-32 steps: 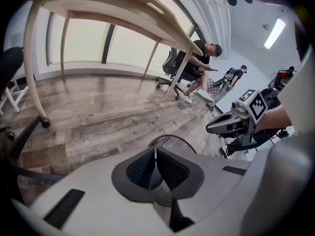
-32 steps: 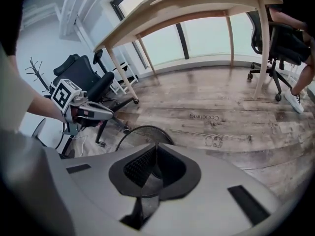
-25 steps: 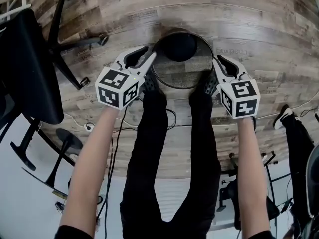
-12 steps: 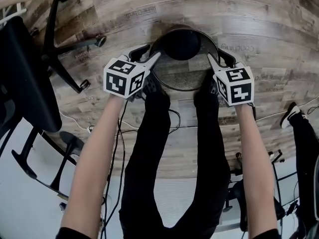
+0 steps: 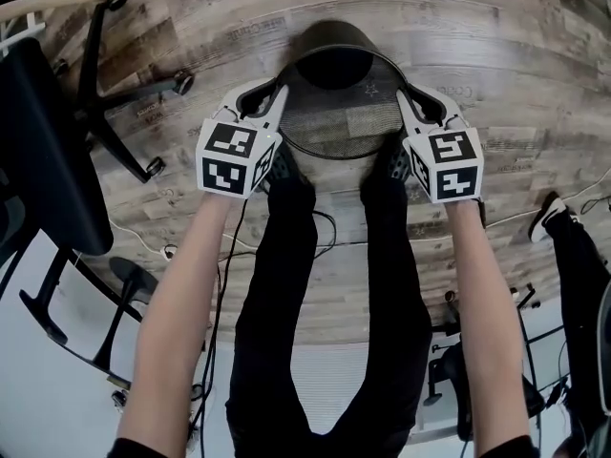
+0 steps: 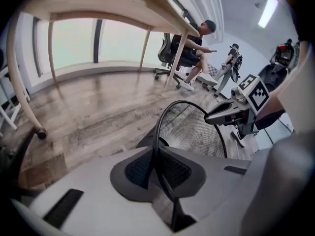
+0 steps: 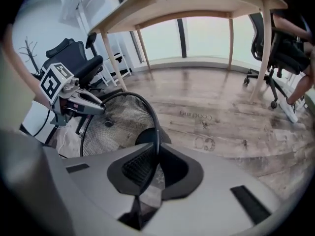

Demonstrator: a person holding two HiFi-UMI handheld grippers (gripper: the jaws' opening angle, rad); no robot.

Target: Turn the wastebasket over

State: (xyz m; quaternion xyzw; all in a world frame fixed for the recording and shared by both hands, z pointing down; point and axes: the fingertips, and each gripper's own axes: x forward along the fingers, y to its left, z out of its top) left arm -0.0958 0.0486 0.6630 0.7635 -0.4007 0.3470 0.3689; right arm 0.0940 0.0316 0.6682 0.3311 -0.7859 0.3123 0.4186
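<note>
A black wire-mesh wastebasket [image 5: 344, 113] stands mouth-up on the wood floor just ahead of the person's feet. My left gripper [image 5: 279, 98] is at the left side of its rim and my right gripper [image 5: 405, 103] at the right side. In the left gripper view the thin black rim [image 6: 162, 117] runs straight between the pads [image 6: 140, 168], which are closing onto it. The right gripper view shows the same: the rim [image 7: 155, 117] is pinched between the closing pads [image 7: 140, 166]. Each gripper also sees the other across the basket: the right gripper [image 6: 216, 117] and the left gripper [image 7: 98, 109].
A black office chair [image 5: 57, 132] and its wheeled base [image 5: 134, 93] stand to the left. The person's black-trousered legs [image 5: 286, 256] are right behind the basket. Cables [image 5: 229, 246] lie on the floor. A wooden desk [image 6: 123, 4] and seated people [image 6: 197, 48] are further off.
Both grippers have come down and in from beside the basket onto its rim. Their jaws spread over the rim, then closed on it.
</note>
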